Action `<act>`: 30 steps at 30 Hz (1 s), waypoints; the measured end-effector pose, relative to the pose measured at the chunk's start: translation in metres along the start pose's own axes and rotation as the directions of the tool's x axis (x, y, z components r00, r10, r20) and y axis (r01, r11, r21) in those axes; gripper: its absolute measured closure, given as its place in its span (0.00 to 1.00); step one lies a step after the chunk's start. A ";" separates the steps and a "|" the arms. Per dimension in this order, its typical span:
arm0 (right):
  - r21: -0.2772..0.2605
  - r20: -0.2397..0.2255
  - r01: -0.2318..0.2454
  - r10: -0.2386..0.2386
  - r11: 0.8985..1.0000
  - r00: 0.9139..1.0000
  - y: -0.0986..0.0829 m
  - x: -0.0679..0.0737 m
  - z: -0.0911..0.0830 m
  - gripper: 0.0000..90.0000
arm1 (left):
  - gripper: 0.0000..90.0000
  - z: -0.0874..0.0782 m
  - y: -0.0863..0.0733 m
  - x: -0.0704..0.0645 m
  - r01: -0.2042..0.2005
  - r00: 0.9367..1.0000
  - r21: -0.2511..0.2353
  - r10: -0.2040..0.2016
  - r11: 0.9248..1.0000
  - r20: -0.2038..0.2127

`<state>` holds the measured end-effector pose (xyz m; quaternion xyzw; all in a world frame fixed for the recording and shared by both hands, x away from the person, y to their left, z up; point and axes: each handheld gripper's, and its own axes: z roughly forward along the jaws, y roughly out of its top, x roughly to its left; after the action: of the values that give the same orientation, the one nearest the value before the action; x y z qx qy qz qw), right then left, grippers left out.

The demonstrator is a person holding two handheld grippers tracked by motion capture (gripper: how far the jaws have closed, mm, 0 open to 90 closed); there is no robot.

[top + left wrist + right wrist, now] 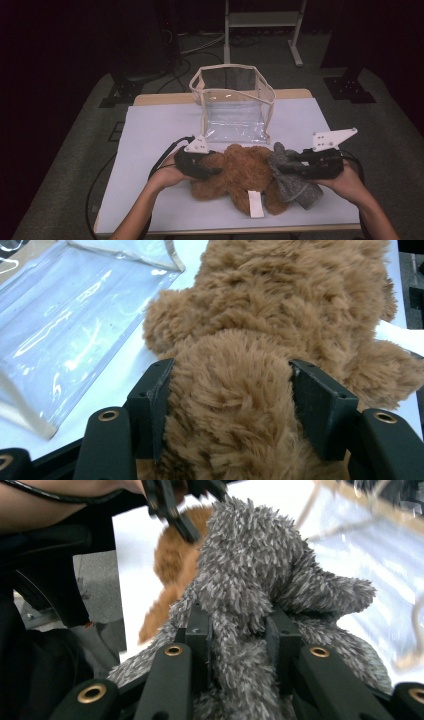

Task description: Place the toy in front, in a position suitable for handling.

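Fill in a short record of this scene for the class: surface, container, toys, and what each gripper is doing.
surface: table with a white cover
container: clear plastic bag with beige trim, open-topped, standing behind the toys
toys: brown teddy bear; grey plush fabric at its right side
left gripper: jaws closed on the bear's fur
right gripper: jaws closed on the grey plush
label: white tag on the bear

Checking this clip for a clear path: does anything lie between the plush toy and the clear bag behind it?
Nothing visible does. The brown plush toy, held by the left tongs and right tongs, lies directly before the clear bag, only bare white tabletop between.
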<state>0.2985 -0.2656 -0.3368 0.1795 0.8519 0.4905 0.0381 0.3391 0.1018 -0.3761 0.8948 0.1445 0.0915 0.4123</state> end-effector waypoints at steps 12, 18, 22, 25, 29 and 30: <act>0.078 0.023 -0.006 0.004 0.997 1.000 -0.008 -0.015 0.041 0.77 | 0.31 -0.035 -0.006 -0.010 -0.052 0.998 -0.035 0.050 0.998 -0.042; 0.104 0.050 -0.002 -0.003 0.995 0.999 -0.008 -0.012 0.037 0.77 | 0.37 -0.042 -0.036 -0.008 0.000 1.000 -0.009 -0.001 1.000 -0.013; 0.103 0.057 0.043 -0.049 0.994 0.997 0.008 -0.002 0.035 0.77 | 0.41 -0.028 -0.042 -0.009 0.012 0.999 -0.039 -0.011 0.999 0.032; 0.113 0.047 0.084 -0.090 0.990 0.995 0.022 0.004 0.040 0.77 | 0.41 -0.021 -0.033 -0.014 -0.013 0.999 -0.054 0.015 0.998 0.041; 0.139 0.025 0.142 -0.147 0.980 0.989 0.042 0.010 0.057 0.77 | 0.41 -0.012 -0.020 -0.017 -0.056 0.998 -0.035 0.057 0.998 0.031; 0.145 0.012 0.158 -0.161 0.977 0.987 0.047 0.011 0.065 0.77 | 0.41 -0.008 -0.017 -0.019 -0.060 0.998 -0.035 0.061 0.998 0.031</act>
<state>0.3162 -0.1873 -0.3288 0.1188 0.8960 0.4213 0.0744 0.3157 0.1119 -0.3846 0.8930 0.1090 0.0919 0.4269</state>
